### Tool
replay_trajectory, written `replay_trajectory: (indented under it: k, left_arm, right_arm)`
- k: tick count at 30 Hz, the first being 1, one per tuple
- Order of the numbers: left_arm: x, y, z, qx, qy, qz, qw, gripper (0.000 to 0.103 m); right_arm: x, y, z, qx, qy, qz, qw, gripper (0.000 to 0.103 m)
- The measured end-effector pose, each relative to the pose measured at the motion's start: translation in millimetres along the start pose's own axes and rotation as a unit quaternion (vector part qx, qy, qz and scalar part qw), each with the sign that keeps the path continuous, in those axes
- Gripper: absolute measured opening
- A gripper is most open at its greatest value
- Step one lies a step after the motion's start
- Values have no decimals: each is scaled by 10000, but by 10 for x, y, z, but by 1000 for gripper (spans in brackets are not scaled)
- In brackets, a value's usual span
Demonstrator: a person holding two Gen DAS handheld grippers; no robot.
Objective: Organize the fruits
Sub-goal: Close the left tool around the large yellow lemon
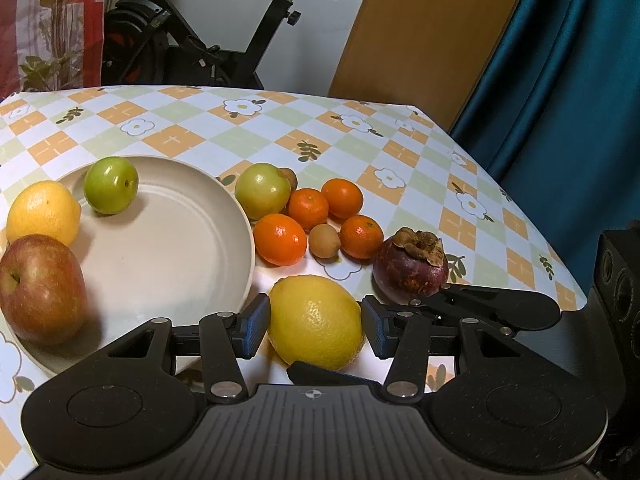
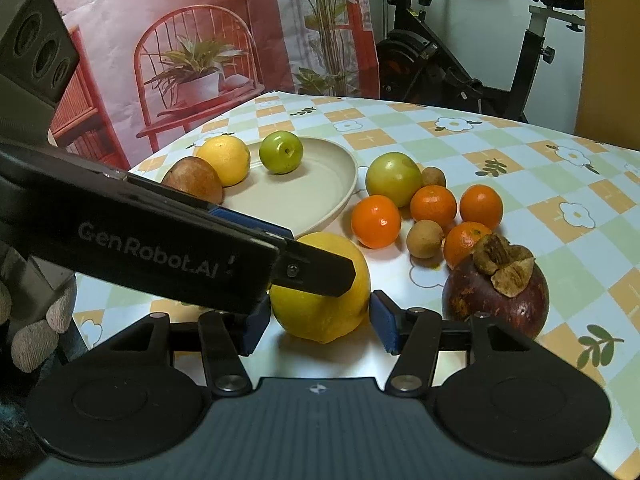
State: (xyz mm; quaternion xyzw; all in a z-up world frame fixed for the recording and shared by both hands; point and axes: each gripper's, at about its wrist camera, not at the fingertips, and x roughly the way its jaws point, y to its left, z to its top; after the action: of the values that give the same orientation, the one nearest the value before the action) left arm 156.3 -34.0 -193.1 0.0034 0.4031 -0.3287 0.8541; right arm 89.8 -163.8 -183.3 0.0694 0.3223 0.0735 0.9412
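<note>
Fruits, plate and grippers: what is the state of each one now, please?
near lemon: whole, between both grippers' fingers.
left gripper: around near lemon, grip unclear.
right gripper: around near lemon, grip unclear.
plate: upright, green fruit inside.
tangerines: four, unpeeled, beside plate.
mangosteen: whole, on tablecloth.

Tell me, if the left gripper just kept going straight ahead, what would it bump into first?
The lemon already sitting between the open jaws of the left gripper. Beyond it lie a small brown fruit and the oranges, though depth is hard to judge.
</note>
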Motion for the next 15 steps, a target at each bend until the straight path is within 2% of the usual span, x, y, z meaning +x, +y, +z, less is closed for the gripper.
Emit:
replay_trajectory:
  k: [15]
  left_arm:
    - [-29,38,-87,-198,-54,-63,9998,53]
  right_arm:
    - [-45,13,-63,89,8,31,10000,58]
